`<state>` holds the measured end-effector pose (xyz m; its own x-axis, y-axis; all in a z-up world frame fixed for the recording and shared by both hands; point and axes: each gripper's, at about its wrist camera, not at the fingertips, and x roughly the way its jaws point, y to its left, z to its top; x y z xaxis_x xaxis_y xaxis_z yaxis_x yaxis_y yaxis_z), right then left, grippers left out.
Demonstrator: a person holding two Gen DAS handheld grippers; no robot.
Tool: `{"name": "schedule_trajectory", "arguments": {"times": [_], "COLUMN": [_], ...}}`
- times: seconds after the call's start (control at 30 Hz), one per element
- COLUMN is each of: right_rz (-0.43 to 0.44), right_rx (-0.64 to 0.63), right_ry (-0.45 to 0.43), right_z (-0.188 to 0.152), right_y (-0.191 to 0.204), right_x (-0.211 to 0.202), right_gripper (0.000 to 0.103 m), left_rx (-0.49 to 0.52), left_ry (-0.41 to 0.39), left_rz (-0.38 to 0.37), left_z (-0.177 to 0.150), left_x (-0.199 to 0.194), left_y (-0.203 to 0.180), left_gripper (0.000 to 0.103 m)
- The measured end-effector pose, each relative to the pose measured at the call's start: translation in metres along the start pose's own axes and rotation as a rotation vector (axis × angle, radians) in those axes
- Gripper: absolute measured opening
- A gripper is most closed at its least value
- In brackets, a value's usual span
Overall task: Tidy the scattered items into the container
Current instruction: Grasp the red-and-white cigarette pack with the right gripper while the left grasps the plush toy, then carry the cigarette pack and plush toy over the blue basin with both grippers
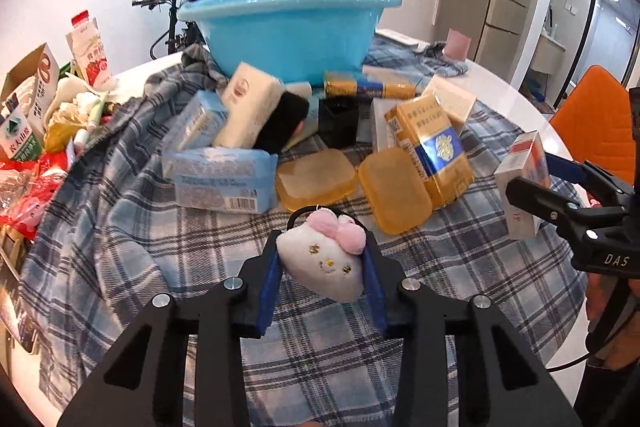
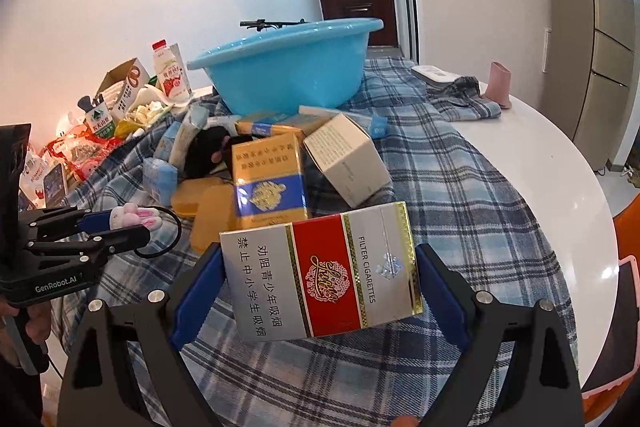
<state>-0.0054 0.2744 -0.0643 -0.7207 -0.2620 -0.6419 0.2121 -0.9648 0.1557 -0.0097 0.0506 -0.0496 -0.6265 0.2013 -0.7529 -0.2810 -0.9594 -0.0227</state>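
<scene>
Blue fingers (image 1: 374, 291) of the left gripper (image 1: 322, 279) pinch a small white kitty plush (image 1: 322, 263) with a pink bow, low in the middle of its view. It looks soft and light, so a squeeze on its puffy sides should hold it fine.

Over on the right gripper (image 2: 320, 291), the fingers (image 2: 198, 291) press both short ends of a red and silver cigarette pack (image 2: 324, 275). I think that pack is light, stiff and a bit shiny, so it could slip.

Past both, more things lie in a heap on the checked cloth (image 1: 168, 267) over the white counter (image 2: 560, 195): yellow boxes (image 1: 434, 151), orange soap cases (image 1: 316, 181) and blue tissue packs (image 1: 220, 183). Behind the heap, in the upper middle, sits the big blue basin (image 1: 288, 27) where they should all go.
</scene>
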Motion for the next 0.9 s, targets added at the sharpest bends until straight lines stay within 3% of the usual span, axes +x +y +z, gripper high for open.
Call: {"name": "schedule_trajectory", "arguments": {"times": [0.47, 0.73, 0.9], "right_rz": [-0.013, -0.048, -0.056], "right_rx": [-0.052, -0.124, -0.153], "right_ry": [-0.041, -0.157, -0.236], "right_z": [0.041, 0.112, 0.168], "right_y": [0.029, 0.057, 0.074], "right_x": [-0.010, -0.030, -0.041], "right_gripper": [0.094, 0.094, 0.094], "left_rx": [0.058, 0.055, 0.002], "left_ry": [-0.150, -0.285, -0.362], "left_rz": [0.014, 0.044, 0.044], "left_z": [0.054, 0.107, 0.146], "left_x": [-0.038, -0.070, -0.087], "left_y": [0.004, 0.018, 0.042], "left_gripper": [0.036, 0.036, 0.036]}}
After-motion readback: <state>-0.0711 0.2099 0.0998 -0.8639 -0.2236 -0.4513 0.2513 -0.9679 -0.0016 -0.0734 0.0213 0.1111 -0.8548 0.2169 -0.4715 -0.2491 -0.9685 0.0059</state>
